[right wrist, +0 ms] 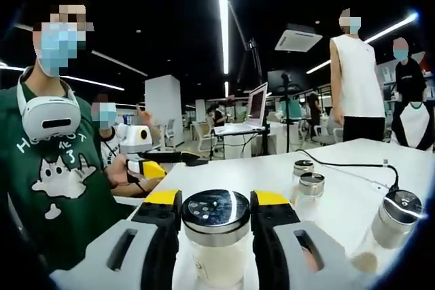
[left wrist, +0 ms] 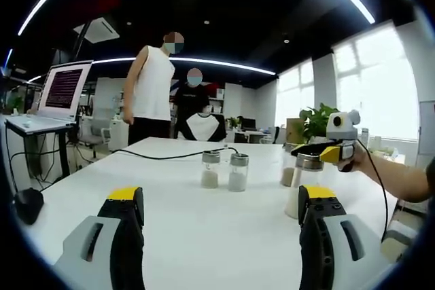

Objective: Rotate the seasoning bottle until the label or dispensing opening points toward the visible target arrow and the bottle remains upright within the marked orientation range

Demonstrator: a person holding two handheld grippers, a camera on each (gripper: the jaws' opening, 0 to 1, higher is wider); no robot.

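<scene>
Two jaws of the right tool [right wrist: 216,225] clamp the seasoning bottle [right wrist: 216,236] upright on the bench [right wrist: 340,168]; the left tool [left wrist: 221,219] stands apart, empty. Twisting off-axis could tip the bottle.

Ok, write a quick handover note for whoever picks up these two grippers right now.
Right hand-held gripper: jaws closed on the seasoning bottle at the white table's near edge; the bottle is upright, its perforated dispensing lid facing up.
Left hand-held gripper: open, holding nothing, above the table.
Other things: two shaker bottles side by side mid-table, one more beside the gripped bottle, and a black cable across the table.
Done: bottle gripped.
Left: rotate it toward the target arrow, keeping it upright. I can't make out an arrow or orientation marks, so find them first.
</scene>
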